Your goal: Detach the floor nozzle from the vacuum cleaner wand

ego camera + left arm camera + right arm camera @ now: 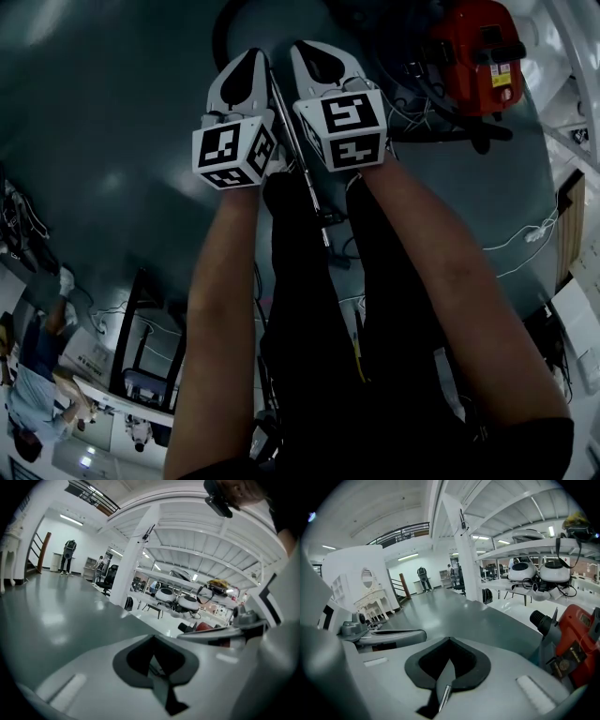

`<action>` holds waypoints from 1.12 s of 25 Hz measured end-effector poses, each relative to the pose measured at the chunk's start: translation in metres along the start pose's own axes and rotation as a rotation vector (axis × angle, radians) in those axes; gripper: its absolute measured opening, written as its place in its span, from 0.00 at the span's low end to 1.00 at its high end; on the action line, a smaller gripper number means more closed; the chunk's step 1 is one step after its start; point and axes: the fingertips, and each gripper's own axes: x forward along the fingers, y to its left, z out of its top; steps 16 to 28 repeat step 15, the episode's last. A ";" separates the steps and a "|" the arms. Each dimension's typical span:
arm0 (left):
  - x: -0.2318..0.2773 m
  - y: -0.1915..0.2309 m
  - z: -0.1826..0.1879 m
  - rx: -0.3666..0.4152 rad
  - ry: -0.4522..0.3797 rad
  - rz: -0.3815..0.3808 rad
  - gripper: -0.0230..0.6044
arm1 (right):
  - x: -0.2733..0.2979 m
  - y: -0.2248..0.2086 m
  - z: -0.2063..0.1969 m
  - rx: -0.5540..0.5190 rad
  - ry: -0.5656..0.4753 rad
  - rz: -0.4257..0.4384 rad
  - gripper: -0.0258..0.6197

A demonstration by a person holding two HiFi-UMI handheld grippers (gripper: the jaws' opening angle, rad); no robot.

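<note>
– Head view, far left: what shows?
– Person (pixel 33 398) low in the corner, standing on the grey-green floor (pixel 103 112). Next along, the left gripper (pixel 249 61), pointing up-frame over bare floor.
– Its jaws?
– Left gripper view: pressed together, nothing between them. Open floor beyond the tips.
– Then?
– Wand (pixel 309 187). Slim metal tube in the narrow gap between the two grippers, slanting from near their tips down across dark trousers (pixel 309 309). It lies alongside both and is clamped by neither. Can't tell if it touches either casing.
– Right side?
– Right gripper (pixel 319 58), just beside the left one, roughly parallel. Right gripper view: jaws closed tight, empty.
– Further right?
– Red vacuum cleaner (pixel 473 52) on the floor, upper right, near the right gripper and apart from the wand. Thin cables lie around it. In the right gripper view its black hose port faces the camera.
– Far edge?
– White cable (pixel 534 232) trailing over the floor.
</note>
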 end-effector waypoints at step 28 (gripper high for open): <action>0.007 -0.006 -0.022 -0.020 0.057 -0.002 0.05 | 0.000 -0.011 -0.025 0.009 0.054 -0.008 0.03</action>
